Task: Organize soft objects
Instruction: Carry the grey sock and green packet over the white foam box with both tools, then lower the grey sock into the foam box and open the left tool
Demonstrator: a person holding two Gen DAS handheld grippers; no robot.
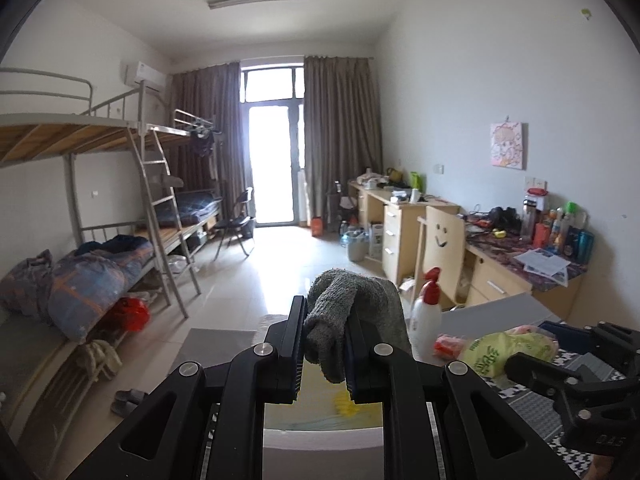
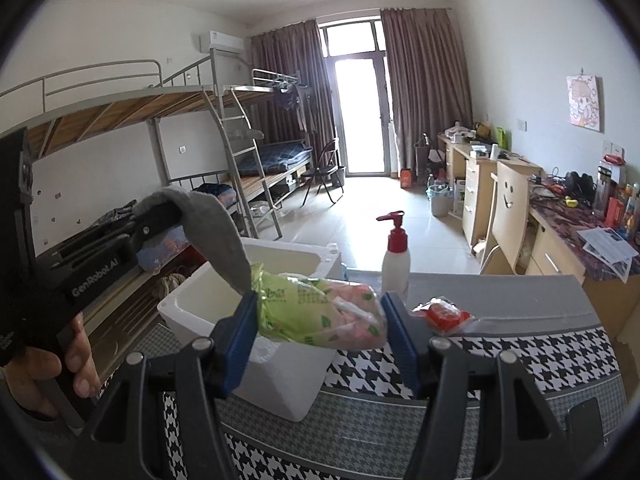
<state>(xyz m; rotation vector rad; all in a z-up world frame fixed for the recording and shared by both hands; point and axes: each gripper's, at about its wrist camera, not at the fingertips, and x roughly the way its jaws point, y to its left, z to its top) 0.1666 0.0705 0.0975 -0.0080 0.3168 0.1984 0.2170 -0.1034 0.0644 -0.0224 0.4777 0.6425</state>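
My left gripper [image 1: 322, 344] is shut on a grey sock [image 1: 352, 312] and holds it above the white foam box [image 2: 200, 304]. The sock [image 2: 216, 228] also hangs from that gripper in the right wrist view. My right gripper [image 2: 320, 320] is shut on a green and pink soft packet [image 2: 316, 312] at the box's right rim. The same packet [image 1: 500, 350] shows at the right of the left wrist view. A small red packet [image 2: 440, 314] lies on the houndstooth tablecloth [image 2: 520, 364] right of my right gripper.
A white pump bottle with a red top [image 2: 396, 260] stands behind the box on the table. A wooden chair [image 2: 508, 216] and cluttered desks [image 2: 580, 216] are at the right. Bunk beds [image 2: 120, 140] line the left wall.
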